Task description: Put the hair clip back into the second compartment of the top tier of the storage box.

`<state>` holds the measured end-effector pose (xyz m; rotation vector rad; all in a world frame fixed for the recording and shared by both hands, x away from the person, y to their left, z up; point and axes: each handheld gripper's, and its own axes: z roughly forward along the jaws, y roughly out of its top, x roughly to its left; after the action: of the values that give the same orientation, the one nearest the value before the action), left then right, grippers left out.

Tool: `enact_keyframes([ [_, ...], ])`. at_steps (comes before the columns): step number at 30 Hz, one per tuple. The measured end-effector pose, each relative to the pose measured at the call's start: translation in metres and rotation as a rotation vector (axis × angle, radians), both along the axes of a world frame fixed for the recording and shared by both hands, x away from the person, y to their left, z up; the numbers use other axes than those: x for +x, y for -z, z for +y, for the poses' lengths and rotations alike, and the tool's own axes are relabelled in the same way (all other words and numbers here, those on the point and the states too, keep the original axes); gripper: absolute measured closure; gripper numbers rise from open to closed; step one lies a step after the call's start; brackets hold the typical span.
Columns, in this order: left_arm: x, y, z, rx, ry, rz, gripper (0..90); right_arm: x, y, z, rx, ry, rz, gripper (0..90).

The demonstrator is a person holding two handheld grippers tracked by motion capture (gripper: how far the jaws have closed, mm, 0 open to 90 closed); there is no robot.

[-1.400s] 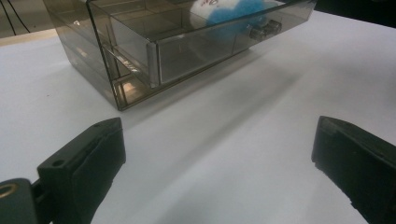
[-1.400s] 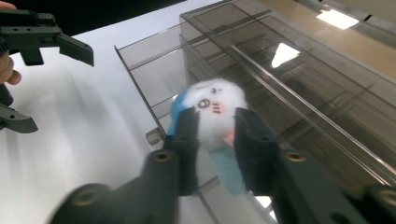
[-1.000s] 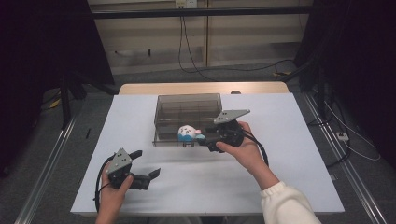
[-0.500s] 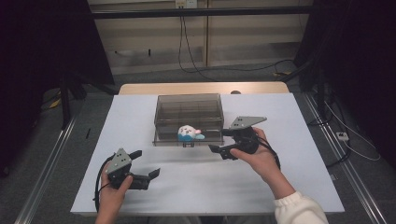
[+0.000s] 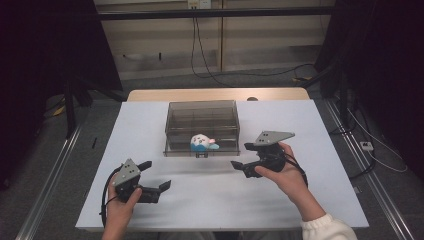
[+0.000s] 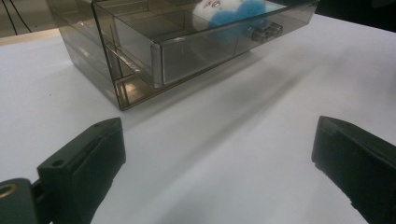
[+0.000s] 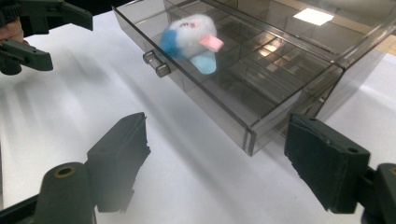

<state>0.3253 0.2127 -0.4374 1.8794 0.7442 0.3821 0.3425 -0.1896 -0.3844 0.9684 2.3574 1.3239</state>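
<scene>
A white table (image 5: 310, 200) fills the middle of the high view, with a wooden strip along its far edge. On its far half sits a smoky clear plastic box (image 5: 201, 116) with divided compartments inside, and its drawer (image 5: 200, 145) stands pulled out toward the person. A small plush toy (image 5: 202, 142), white with blue patches and a pink tag, lies in the open drawer, close to the front wall and just behind the two small knobs (image 7: 156, 63).

The right gripper (image 5: 241, 156) is held in the person's right hand (image 5: 285, 172) just right of the drawer's front corner, near it but apart, its tips pointing left toward the box. Its jaws have just been opening and stand wide, with nothing between them; in the right gripper view the drawer corner and bare table show in the gap.

The left gripper (image 5: 157, 175) rests low over the near left part of the table, well apart from the box, gripped by the left hand (image 5: 120, 205). Its jaws are spread wide too, with only white tabletop between them.
</scene>
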Motion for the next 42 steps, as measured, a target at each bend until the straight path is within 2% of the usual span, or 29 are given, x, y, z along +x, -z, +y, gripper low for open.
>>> enact_keyframes([
  [42,0.0,0.0,0.0,0.003,-0.003,0.003,2.9,-0.026,0.03,-0.03,0.009,0.051,0.001,18.9],
])
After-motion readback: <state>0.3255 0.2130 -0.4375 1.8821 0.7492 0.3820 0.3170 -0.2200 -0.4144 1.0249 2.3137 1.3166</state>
